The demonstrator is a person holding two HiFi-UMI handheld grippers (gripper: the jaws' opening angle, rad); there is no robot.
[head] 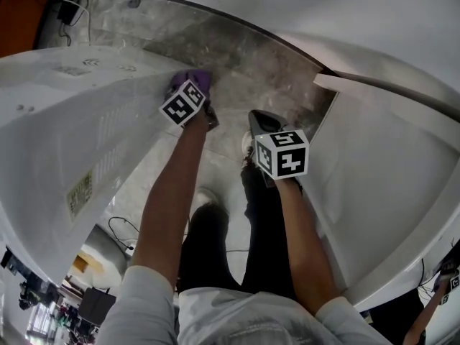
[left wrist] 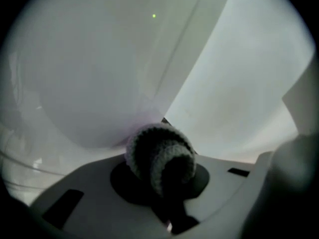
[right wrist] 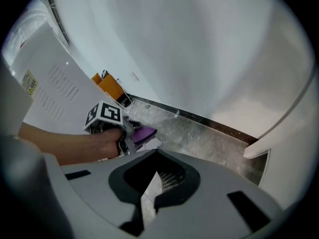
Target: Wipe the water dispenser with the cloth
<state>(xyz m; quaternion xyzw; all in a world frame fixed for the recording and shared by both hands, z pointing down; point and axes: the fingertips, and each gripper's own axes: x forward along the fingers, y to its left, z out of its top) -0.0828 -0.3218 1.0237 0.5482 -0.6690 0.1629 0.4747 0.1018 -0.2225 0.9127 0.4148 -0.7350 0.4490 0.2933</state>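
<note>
1. Grey plastic jaws of right gripper (right wrist: 149,193) stand narrowly apart with nothing between them. Only floor (head: 244,56) shows through the gap. Held off to the side, clear of the work; best left there, out of the stroke path.
2. Left gripper (left wrist: 162,183) clamped on the cloth (head: 195,79), which reads purple in head view and as a dim knit wad in left gripper view. Wad bulges past the jaw tips, so fabric rather than plastic should meet the surface.
3. Cloth pressed to the white side panel of the water dispenser (head: 79,121), at an edge of it, with floor just beyond. Judged: wiping under way, extent of coverage unknown.
4. For a clean pass: keep wad flat to panel, use even pressure and overlapping strokes along the panel's length. Go lightly over vent slots (head: 108,142) and label (head: 80,192) to avoid snagging or lifting an edge. Grip not to be slackened mid-stroke.
5. Contact patch itself not visible: marker cube (head: 185,104) and hand cover it in head view. Left gripper view sits too close and shows only blank white plus one small green dot (left wrist: 153,16) of unclear nature.
6. Wet or soiled areas cannot be told on the white panel. Label print too small to read.
7. Dispenser's front, taps and top appear in no view. Orange object (right wrist: 109,86) at wall base is cut off and unidentified.
</note>
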